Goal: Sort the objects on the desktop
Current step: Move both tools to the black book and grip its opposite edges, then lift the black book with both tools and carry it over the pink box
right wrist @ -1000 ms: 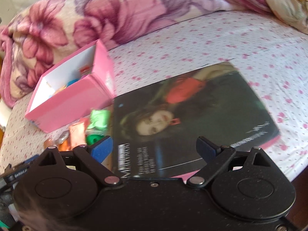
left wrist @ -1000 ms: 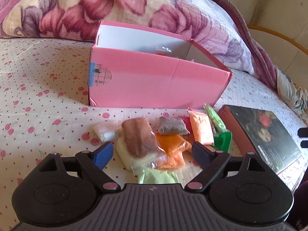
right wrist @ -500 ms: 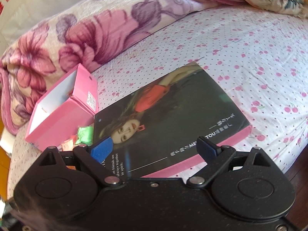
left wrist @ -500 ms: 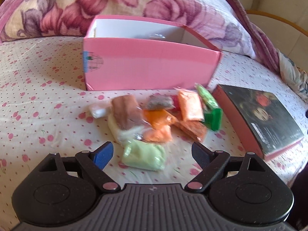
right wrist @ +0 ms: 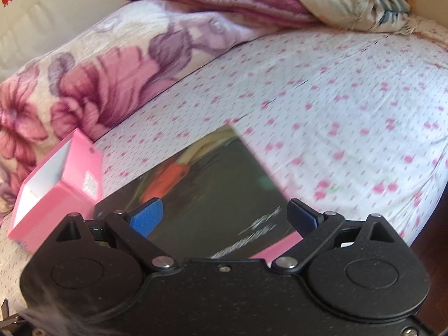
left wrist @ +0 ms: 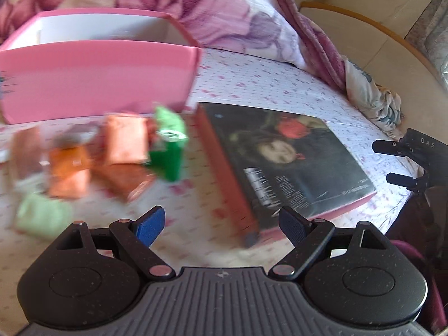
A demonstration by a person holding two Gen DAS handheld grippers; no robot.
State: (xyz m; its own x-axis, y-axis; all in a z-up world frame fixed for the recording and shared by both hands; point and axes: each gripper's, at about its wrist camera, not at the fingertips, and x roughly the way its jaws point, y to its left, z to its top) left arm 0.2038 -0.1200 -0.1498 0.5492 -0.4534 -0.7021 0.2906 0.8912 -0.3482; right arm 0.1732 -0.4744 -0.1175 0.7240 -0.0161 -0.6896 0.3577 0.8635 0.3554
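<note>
Where the bedsheet (left wrist: 280, 89) spreads, a dark portrait-covered, pink-edged book (left wrist: 294, 162).

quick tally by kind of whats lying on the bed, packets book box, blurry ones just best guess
Motion blur makes the packet count approximate.
Clay packets: about 7 (orange and brown tones about 5, green 2)
Book: 1
Pink box: 1
Total: about 9
</note>
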